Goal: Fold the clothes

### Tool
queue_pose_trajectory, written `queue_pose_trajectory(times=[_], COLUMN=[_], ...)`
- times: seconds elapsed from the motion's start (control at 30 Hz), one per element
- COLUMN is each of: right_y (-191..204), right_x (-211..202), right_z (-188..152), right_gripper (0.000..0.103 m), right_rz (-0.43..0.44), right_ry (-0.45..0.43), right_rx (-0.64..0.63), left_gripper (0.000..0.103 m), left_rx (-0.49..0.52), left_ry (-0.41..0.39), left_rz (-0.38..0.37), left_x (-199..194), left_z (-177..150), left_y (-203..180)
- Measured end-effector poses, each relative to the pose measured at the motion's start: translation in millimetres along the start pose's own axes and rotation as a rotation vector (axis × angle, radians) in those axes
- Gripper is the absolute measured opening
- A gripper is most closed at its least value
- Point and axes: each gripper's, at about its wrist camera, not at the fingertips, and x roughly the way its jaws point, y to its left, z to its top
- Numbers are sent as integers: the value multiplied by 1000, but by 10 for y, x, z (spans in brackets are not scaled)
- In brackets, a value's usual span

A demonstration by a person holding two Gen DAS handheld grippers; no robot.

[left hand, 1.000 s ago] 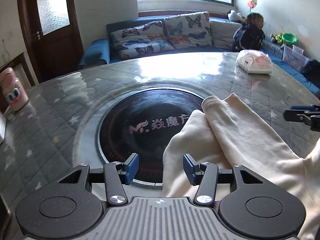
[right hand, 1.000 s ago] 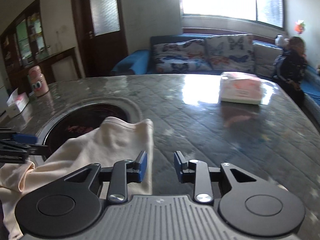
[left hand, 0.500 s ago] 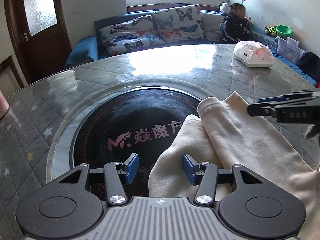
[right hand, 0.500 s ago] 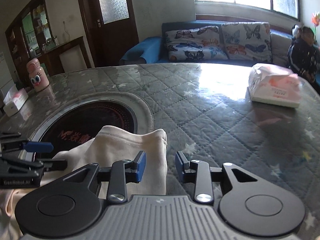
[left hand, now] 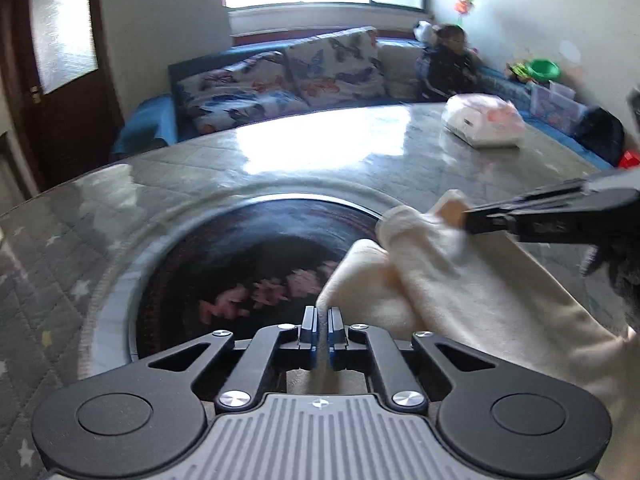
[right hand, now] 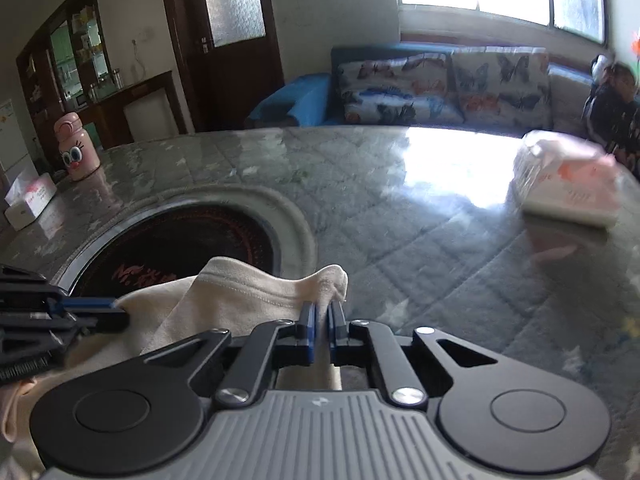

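A cream garment (left hand: 460, 292) lies bunched on the grey quilted table (left hand: 280, 152), partly over the round black hob (left hand: 240, 260). In the left wrist view my left gripper (left hand: 320, 330) is shut, its blue pads pinching the garment's near-left edge. My right gripper (left hand: 466, 218) reaches in from the right and pinches the raised far corner. In the right wrist view the right gripper (right hand: 321, 320) is shut on a peaked fold of the garment (right hand: 240, 296). The left gripper (right hand: 120, 312) enters from the left, its tip at the cloth's edge.
A white and pink tissue pack (right hand: 568, 188) lies at the far right of the table. A pink cartoon bottle (right hand: 76, 148) and a tissue box (right hand: 30, 200) stand at the far left. A person (left hand: 452, 60) sits on the blue sofa behind.
Both grippers were open half a second ago and have closed on the garment. The right gripper has lifted its corner into a peak.
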Motion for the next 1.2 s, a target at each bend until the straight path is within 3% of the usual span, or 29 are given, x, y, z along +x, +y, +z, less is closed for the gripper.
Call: queue_pose_trajectory(times=[0.17, 0.3, 0.4, 0.5, 0.57, 0.6, 0.63, 0.73, 0.77, 0.8, 0.83, 0.9, 1.03, 1.17, 1.2], right_y=[-81, -145, -111, -72, -46, -33, -20, 19, 32, 45, 59, 74, 57, 26, 28], right_x=[-44, -80, -94, -107, -115, -120, -124, -137, -141, -146, -150, -137, -103, -82, -87], right_z=[15, 26, 16, 4, -4, -8, -12, -23, -27, -31, -35, -53, -76, -93, -93], right_gripper=[5, 6, 8, 8, 9, 11, 12, 15, 15, 15, 15, 16, 18, 20, 21], right_rz=[-68, -122, -106, -86, -74, -67, -61, -42, -35, -29, -22, -19, -21, -21, -20], right_ry=[-23, -42, -41, -39, -38, -37, -37, -35, -34, -34, -33, -25, -11, -1, -1], right_rx=[1, 2, -9, -19, -27, -30, -34, -45, -48, -52, -56, -64, -65, -50, -50], left_gripper=[5, 9, 19, 19, 36, 50, 51, 48, 42, 24, 15, 7, 7, 12, 18], left_rx=[-38, -56, -112, -142, -163, -175, -177, -146, -135, -134, -138, -122, 63, 219, 232], left_ry=[-22, 8, 4, 11, 16, 14, 8, 8, 13, 13, 11, -11, -128, -149, -146], left_rz=[104, 107, 104, 107, 68, 49, 31, 17, 20, 19, 16, 17, -3, -150, -175], left_x=[-56, -18, -47, -8, 21, 36, 42, 88, 112, 118, 114, 66, -208, -352, -364], left_z=[-9, -47, -31, -11, -1, 4, 4, 0, 0, -1, 0, 2, -36, -151, -172], left_y=[201, 299, 411, 471, 475, 478, 467, 393, 368, 352, 342, 284, -75, -413, -450])
